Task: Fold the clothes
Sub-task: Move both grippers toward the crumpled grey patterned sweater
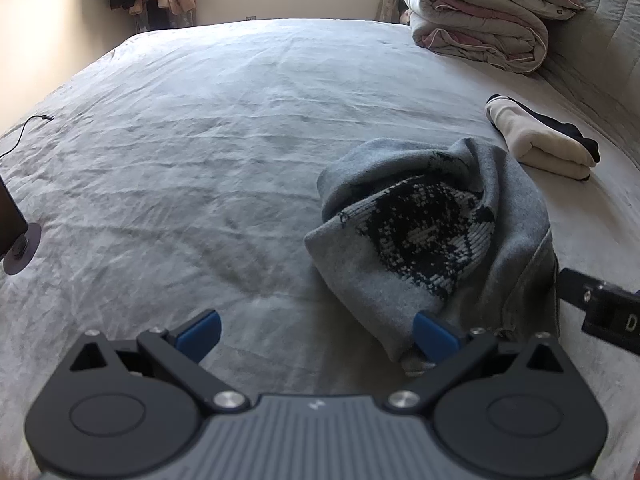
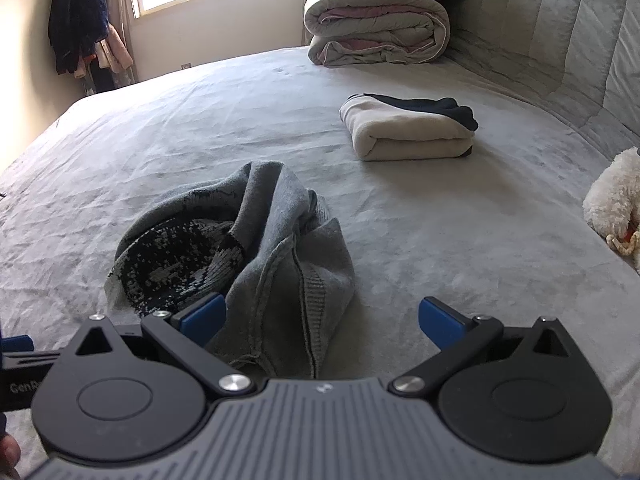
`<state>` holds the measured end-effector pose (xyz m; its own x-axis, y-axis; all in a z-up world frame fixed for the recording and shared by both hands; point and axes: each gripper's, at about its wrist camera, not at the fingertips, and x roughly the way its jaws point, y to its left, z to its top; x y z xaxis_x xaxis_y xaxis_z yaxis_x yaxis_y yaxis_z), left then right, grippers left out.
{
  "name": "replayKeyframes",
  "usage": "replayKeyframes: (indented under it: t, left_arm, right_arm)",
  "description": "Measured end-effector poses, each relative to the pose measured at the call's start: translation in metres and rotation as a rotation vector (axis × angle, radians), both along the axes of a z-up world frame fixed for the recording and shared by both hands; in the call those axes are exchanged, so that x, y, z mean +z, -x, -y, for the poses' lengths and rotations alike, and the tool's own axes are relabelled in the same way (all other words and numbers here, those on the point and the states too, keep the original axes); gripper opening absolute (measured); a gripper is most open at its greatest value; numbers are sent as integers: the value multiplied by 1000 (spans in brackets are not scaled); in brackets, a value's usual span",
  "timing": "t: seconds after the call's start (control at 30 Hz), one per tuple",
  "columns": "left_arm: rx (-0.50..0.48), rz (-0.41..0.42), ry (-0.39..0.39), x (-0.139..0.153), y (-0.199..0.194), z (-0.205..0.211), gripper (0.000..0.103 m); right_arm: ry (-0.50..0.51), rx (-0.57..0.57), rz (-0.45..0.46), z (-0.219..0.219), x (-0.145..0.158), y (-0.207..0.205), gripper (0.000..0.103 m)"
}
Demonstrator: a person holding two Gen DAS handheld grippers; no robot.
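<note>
L tool & R tool wide apart, low, apparently flanking crumpled grey sweater on bed.

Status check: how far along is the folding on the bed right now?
Done: one cream and black garment lies folded near the headboard. In hand: nothing yet; the left gripper and right gripper are both open beside the grey sweater, which sits crumpled on the bed. Left: spread the sweater flat, fold it and probably set it by the folded one.

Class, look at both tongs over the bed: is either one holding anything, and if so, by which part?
Nothing is held. The left tongs and right tongs are both open beside the crumpled grey sweater.
</note>
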<state>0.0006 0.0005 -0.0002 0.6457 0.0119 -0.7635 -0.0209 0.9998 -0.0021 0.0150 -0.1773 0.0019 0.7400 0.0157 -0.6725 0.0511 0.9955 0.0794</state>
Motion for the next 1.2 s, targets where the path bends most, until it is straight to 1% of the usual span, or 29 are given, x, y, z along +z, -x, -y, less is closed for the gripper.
replayKeyframes:
  t: [0.37, 0.63, 1.2]
  left_arm:
    - [23, -36, 37, -2, -10, -8, 102]
    - [15, -28, 28, 0, -10, -9, 102]
    - [25, -35, 1, -6, -11, -7, 102]
  right_arm:
    - [10, 8, -32, -5, -5, -11, 103]
    - [15, 30, -38, -9, -6, -10, 103]
    - [7, 16, -45, -4, -6, -8, 103]
